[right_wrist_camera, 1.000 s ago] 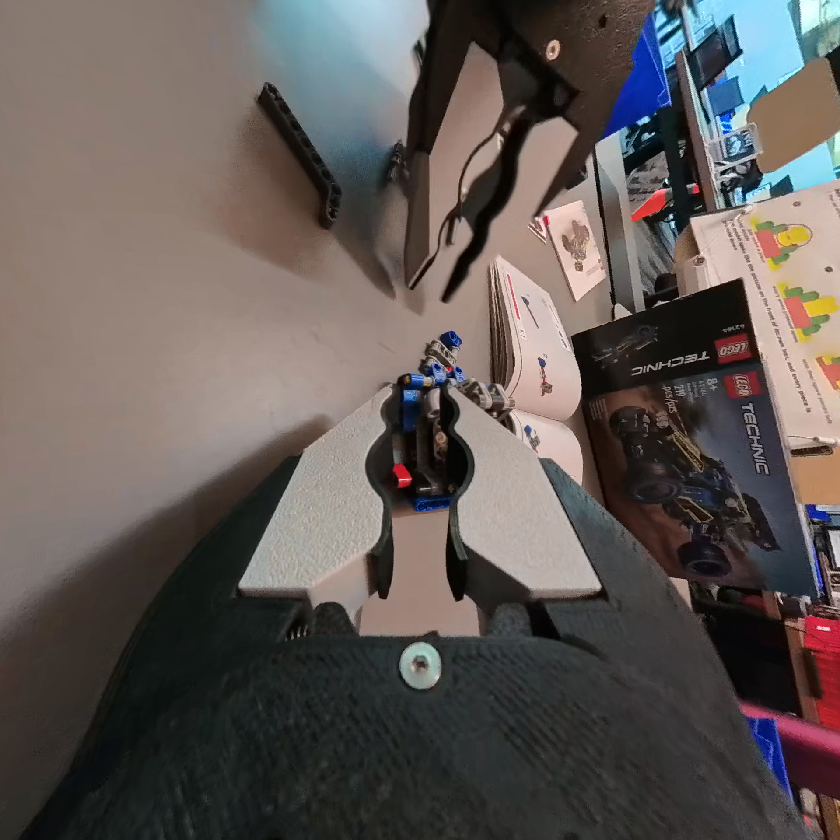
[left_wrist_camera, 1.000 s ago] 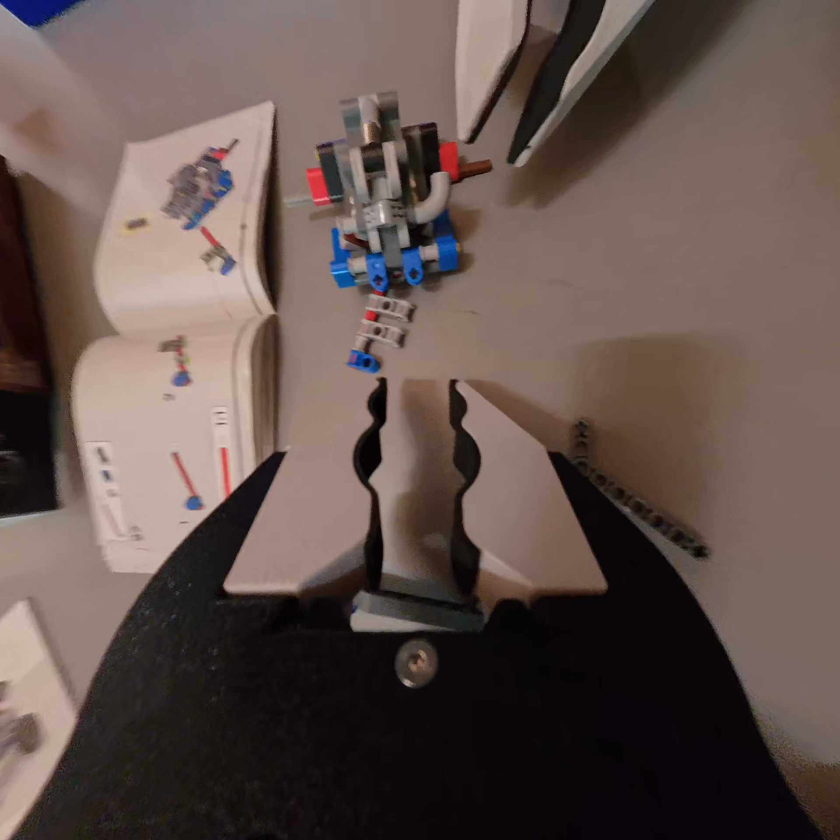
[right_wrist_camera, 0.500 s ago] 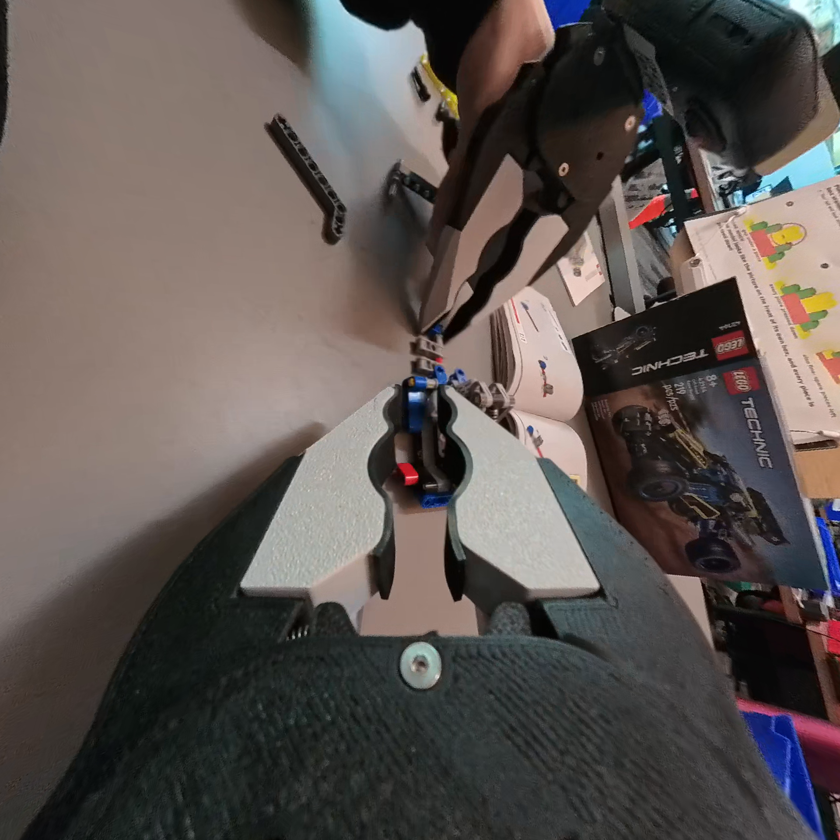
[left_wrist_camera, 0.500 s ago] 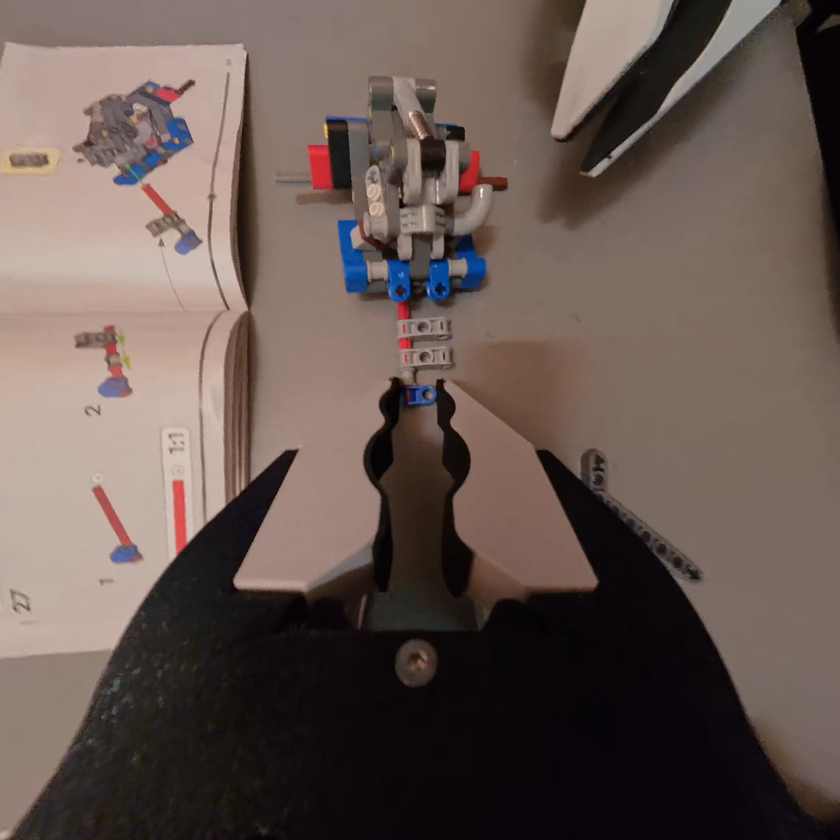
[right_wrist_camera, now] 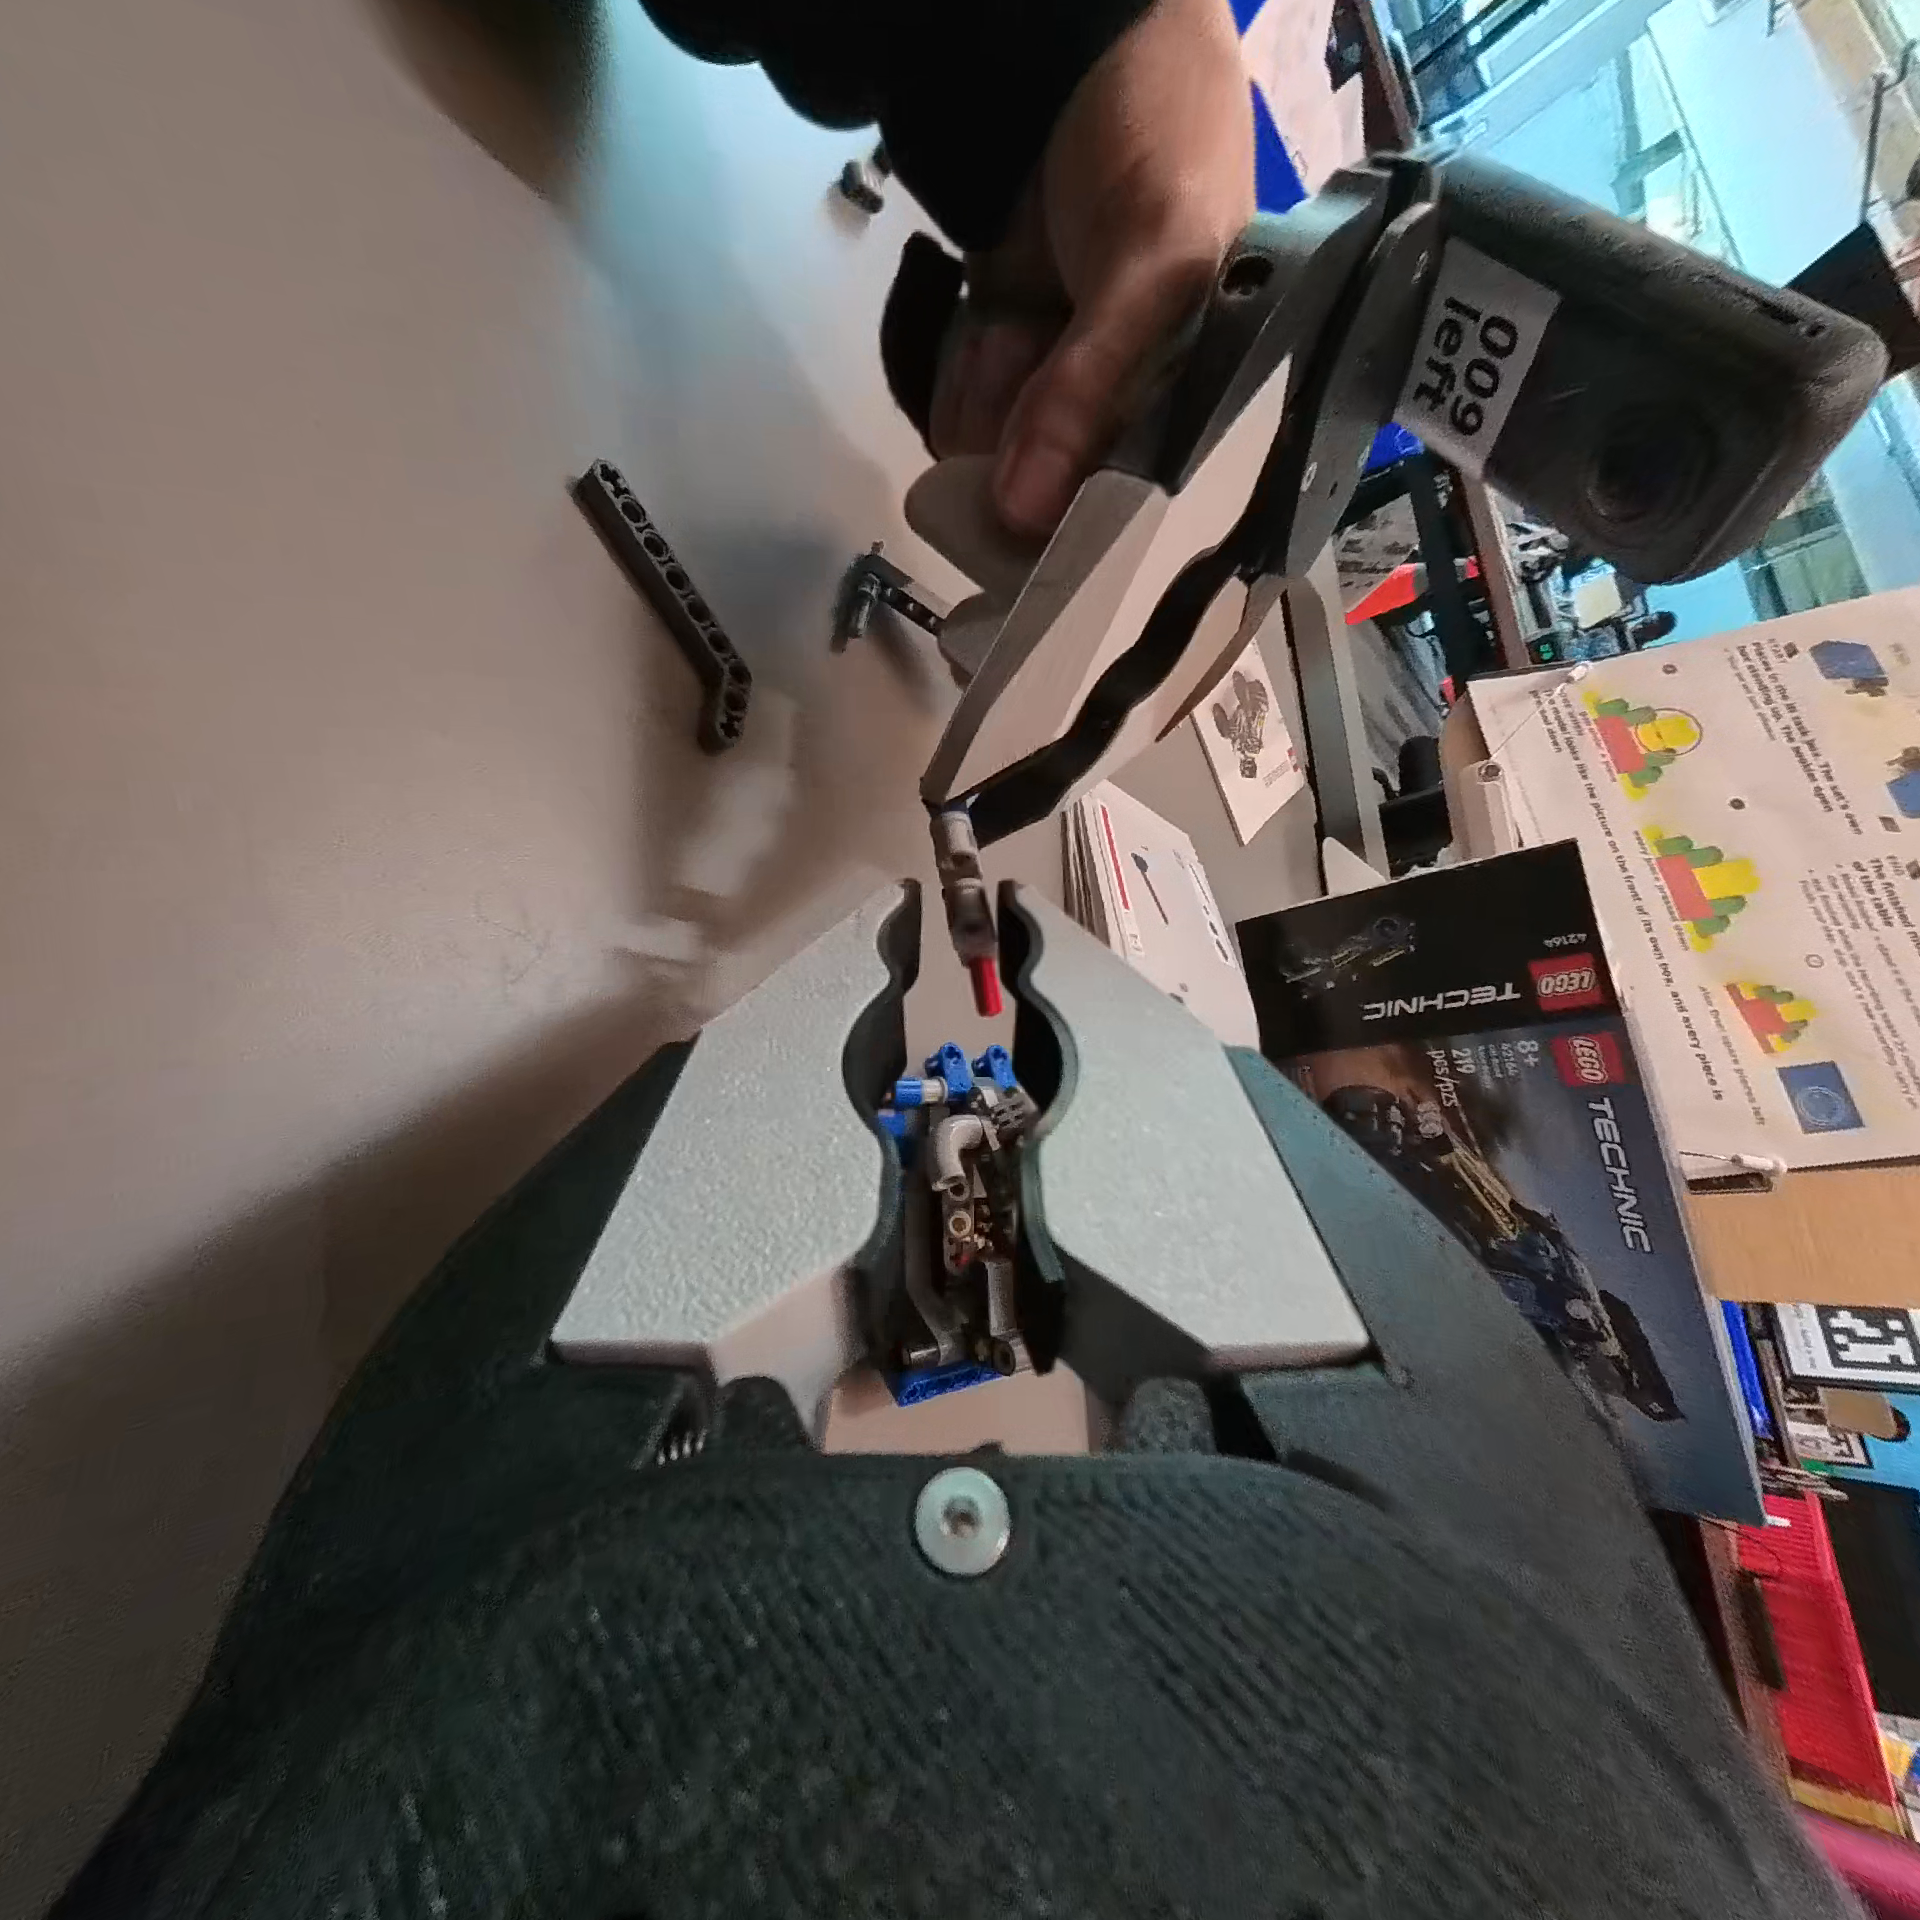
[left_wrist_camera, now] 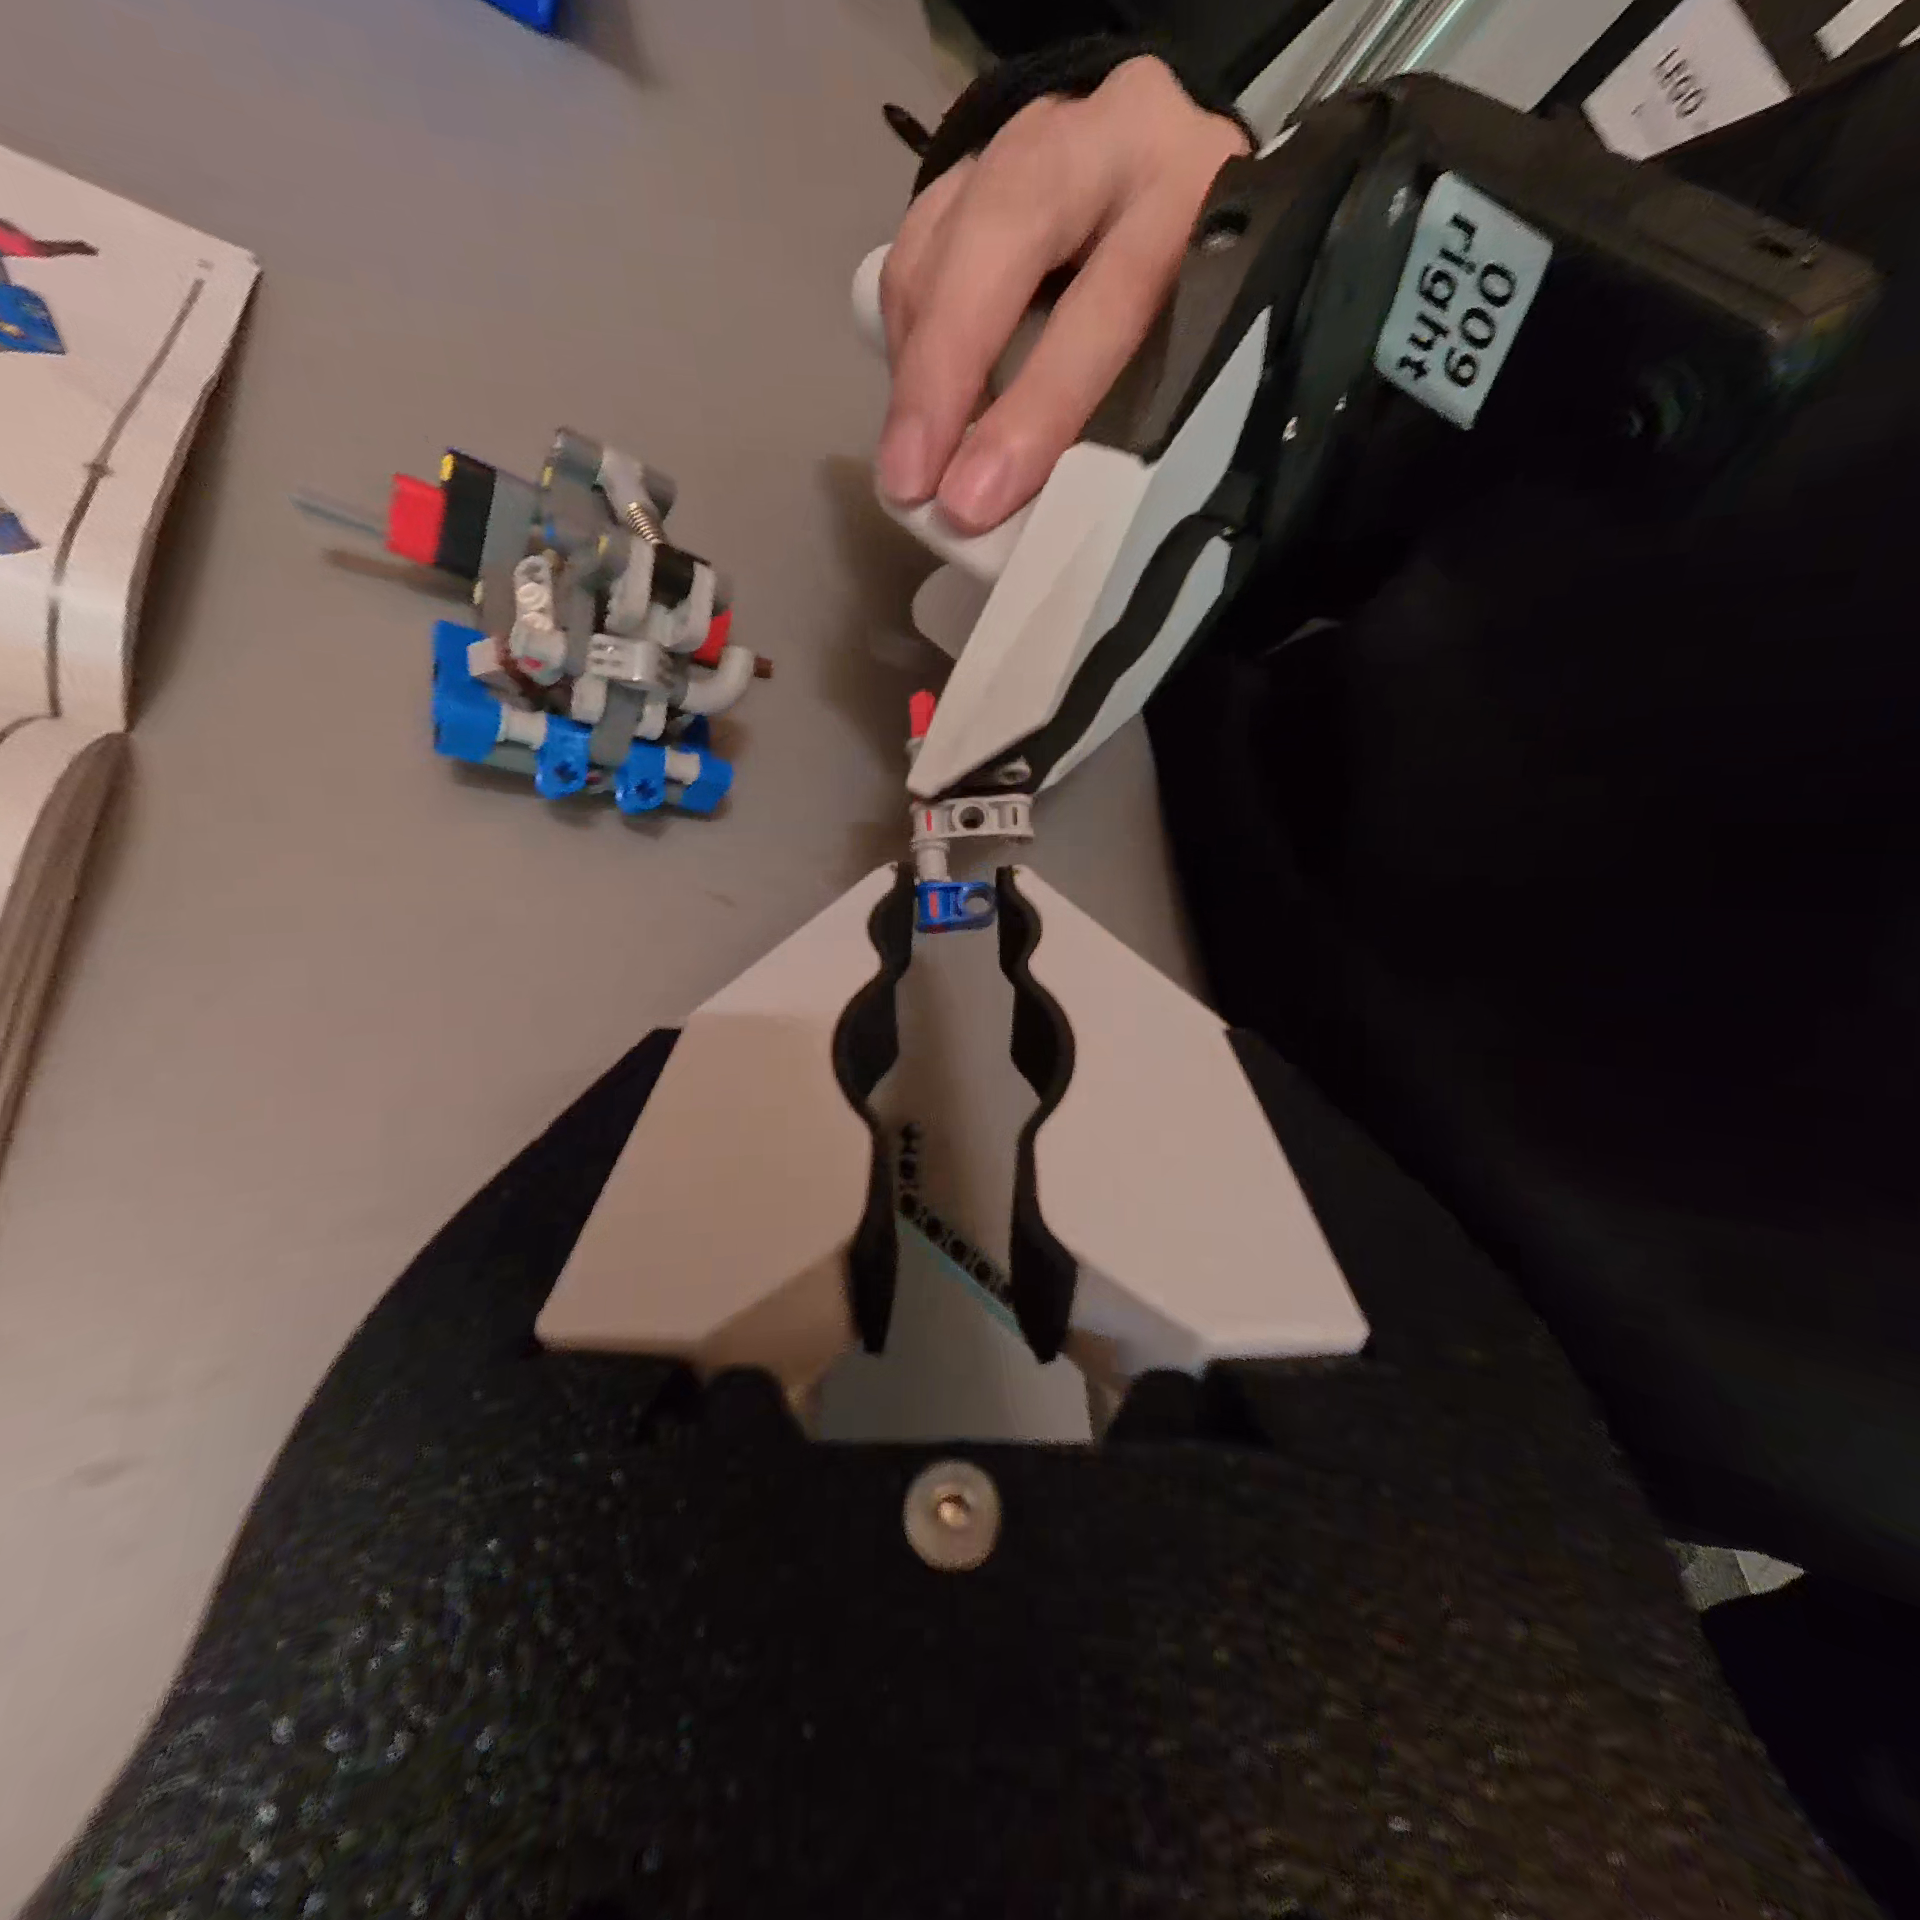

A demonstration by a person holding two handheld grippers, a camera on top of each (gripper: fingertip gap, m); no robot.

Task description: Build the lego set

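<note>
My left gripper is shut on the blue end connector of a small axle piece, a red axle carrying grey connectors, and holds it above the table. My right gripper meets it tip to tip from the far side. Its fingertips are closed around the upper grey connector, and the red axle end pokes in between its fingers. In the left wrist view the right gripper comes in from the upper right. The main blue, grey and red lego assembly lies on the table to the left, apart from both grippers.
The open instruction booklet lies at the far left. A black angled beam and a small dark part lie on the table beyond. The lego box and a cardboard box stand at the right. A person's hands hold both grippers. The grippers are tip to tip, or close to it.
My left gripper shut on the axle piece's blue end, lifted it and carried it right, away from the main assembly. My right gripper left the assembly and closed on the piece's other end.
</note>
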